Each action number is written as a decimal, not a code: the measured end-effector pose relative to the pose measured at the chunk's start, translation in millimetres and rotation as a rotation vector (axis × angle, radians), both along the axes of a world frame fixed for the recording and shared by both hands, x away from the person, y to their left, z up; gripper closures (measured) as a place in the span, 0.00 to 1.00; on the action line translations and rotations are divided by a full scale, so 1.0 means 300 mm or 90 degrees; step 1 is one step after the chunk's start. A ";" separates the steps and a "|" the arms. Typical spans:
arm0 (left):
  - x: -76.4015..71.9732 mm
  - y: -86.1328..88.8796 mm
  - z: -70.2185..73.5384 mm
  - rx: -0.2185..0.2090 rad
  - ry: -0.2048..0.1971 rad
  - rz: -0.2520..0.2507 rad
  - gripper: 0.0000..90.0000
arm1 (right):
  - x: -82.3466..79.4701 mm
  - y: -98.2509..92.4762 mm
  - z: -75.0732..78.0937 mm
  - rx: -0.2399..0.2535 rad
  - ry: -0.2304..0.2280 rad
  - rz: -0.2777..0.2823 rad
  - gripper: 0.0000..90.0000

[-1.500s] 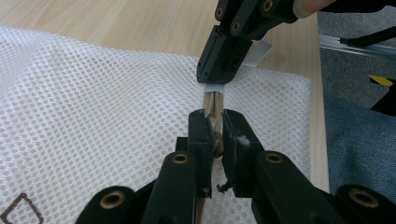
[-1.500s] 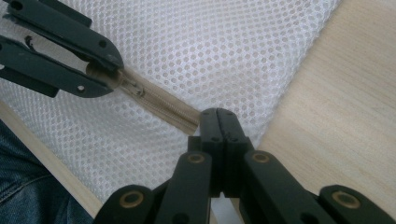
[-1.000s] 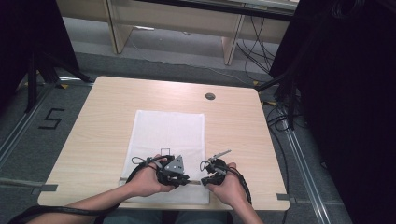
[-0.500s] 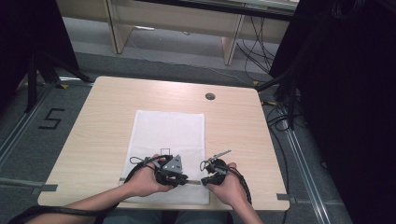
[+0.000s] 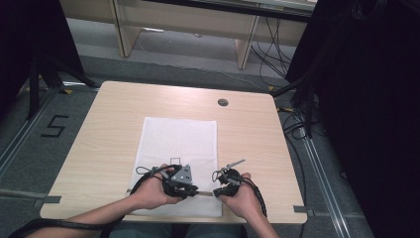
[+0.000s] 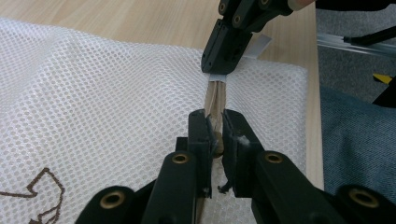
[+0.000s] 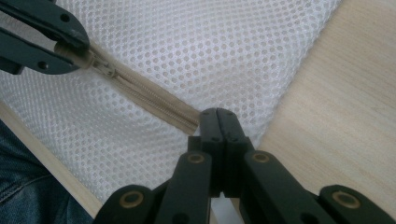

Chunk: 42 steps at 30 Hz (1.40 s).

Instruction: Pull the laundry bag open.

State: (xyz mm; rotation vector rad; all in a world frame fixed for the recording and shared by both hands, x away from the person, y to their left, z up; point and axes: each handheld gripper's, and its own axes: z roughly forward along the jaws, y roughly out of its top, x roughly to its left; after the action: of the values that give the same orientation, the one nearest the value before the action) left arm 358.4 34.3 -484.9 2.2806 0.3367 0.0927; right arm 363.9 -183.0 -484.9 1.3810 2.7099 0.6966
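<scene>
Left gripper view is showing the left gripper (image 6: 214,135) clamping its jaws on the zipper slider (image 6: 216,140) of a white mesh laundry bag (image 6: 93,107), while just ahead the right gripper (image 7: 218,116) is pinching the bag's zipper end (image 7: 194,122), likely anchoring it for sliding.

We see a white honeycomb-mesh bag (image 6: 116,88) with a beige zipper (image 7: 149,100) and brown stitched mark (image 6: 44,196), black grippers, a pale wood-grain desk (image 5: 114,114).
</scene>
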 end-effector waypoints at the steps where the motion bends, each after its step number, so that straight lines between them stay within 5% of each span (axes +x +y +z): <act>1: -0.001 0.001 0.001 0.004 -0.002 -0.001 0.91 | 0.001 -0.001 -0.001 0.000 -0.003 0.002 1.00; 14: 0.000 0.008 0.000 0.001 -0.002 -0.003 0.91 | -0.007 0.005 0.005 -0.004 0.018 -0.025 1.00; 42: -0.003 0.026 -0.002 0.005 -0.001 0.000 0.91 | -0.006 0.003 0.004 -0.002 0.018 -0.022 1.00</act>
State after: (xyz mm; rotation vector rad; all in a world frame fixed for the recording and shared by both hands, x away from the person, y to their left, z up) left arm 357.4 42.1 -485.3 2.2885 0.3350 0.0962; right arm 362.0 -182.0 -483.5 1.4436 2.7007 0.6745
